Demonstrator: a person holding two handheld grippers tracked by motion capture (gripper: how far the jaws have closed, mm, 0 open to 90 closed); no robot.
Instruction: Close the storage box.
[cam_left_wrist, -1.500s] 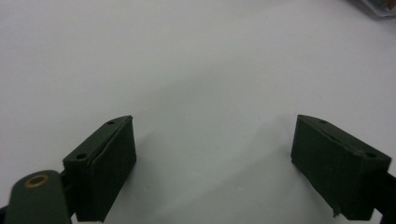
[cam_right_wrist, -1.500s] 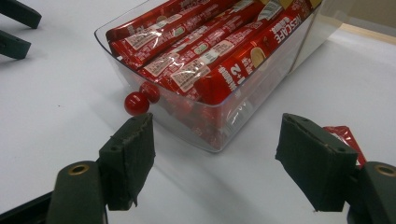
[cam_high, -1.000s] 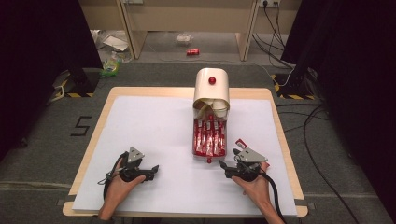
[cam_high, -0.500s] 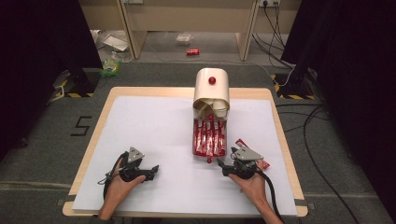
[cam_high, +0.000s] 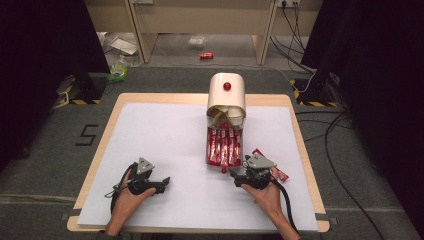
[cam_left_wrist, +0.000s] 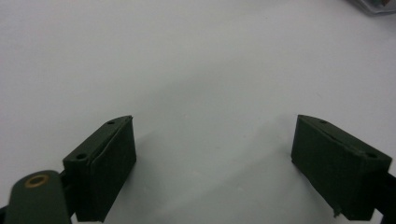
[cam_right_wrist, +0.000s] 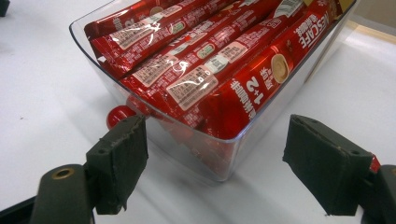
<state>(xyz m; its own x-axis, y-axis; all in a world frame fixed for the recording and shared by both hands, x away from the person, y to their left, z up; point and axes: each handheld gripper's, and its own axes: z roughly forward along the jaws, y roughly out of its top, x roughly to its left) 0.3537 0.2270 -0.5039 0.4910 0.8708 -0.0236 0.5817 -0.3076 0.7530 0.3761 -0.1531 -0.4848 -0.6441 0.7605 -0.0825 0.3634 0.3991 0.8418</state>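
- White paper (cam_high: 165, 150) covers the wooden table (cam_high: 300, 145) I work at; dark floor runs round it, with cables on the right and a small red can (cam_high: 206, 55) lying on the floor beyond the far edge.
- At the far middle of the table stands a cream, round-topped box (cam_high: 227, 95) with a red knob (cam_high: 227, 86) on top. Its clear drawer (cam_right_wrist: 224, 165) is pulled out toward me and packed with red coffee sachets (cam_right_wrist: 205, 70) lying lengthwise, side by side.
- My right gripper (cam_right_wrist: 215, 163) sits at the near end of that drawer, just beside its front corner. Its jaws have just been opening and now stand wide apart; the drawer's rounded corner lies between them, but neither pad presses on it.
- A little red knob (cam_right_wrist: 119, 114) on the drawer's front shows just above my right gripper's left-hand pad in the right gripper view (close, though whether they touch I cannot tell).
- One more red sachet (cam_high: 281, 173) lies loose on the paper by my right hand (cam_high: 262, 192), partly tucked under the gripper.
- My left gripper (cam_left_wrist: 215, 172) rests low on the paper at the near left, well apart from the drawer. Its jaws are wide apart too, with bare white paper between them.
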